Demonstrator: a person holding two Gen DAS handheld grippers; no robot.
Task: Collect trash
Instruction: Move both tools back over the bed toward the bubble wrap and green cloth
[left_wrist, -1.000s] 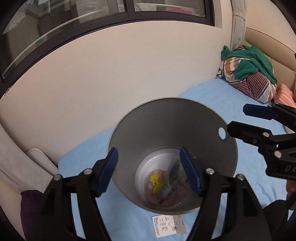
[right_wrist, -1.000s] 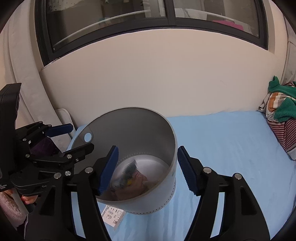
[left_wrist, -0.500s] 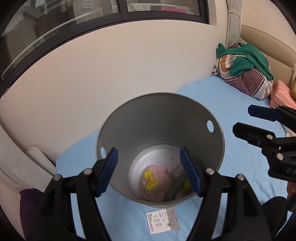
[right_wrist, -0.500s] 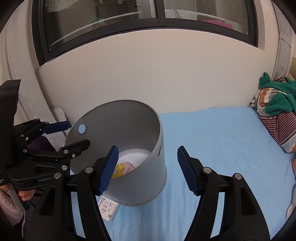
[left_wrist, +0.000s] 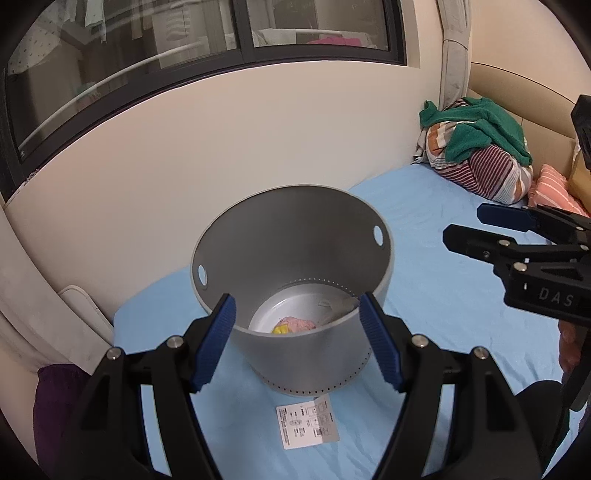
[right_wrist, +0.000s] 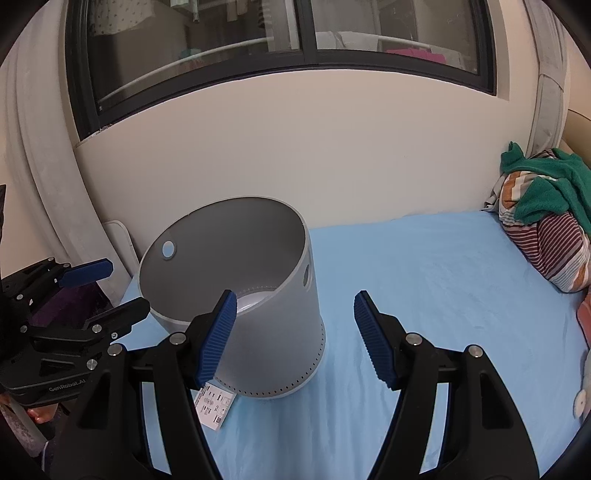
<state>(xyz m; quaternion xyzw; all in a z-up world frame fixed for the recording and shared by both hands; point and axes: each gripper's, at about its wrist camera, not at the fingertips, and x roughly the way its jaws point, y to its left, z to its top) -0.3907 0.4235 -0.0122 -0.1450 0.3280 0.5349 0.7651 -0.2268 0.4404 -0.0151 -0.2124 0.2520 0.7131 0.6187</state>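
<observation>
A grey round bin (left_wrist: 306, 354) stands upright on the blue bed sheet (left_wrist: 436, 280). Pink and yellow trash (left_wrist: 291, 325) lies at its bottom. It also shows in the right wrist view (right_wrist: 273, 332). A white printed paper label (left_wrist: 307, 421) lies flat on the sheet just in front of the bin, and shows in the right wrist view (right_wrist: 215, 405). My left gripper (left_wrist: 306, 343) is open and empty, near the bin's front wall. My right gripper (right_wrist: 295, 338) is open and empty, to the right of the bin.
A pile of striped and green clothes (left_wrist: 480, 151) lies at the far right by the wall. A cream wall (right_wrist: 295, 147) under a dark window runs behind the bed. A purple cloth (left_wrist: 55, 398) sits at the left edge. A white panel (left_wrist: 85, 310) leans by the wall.
Both grippers have pulled back and lowered from over the bin. The bin now looks farther away and its contents are mostly hidden behind its front wall. Both stay open.
</observation>
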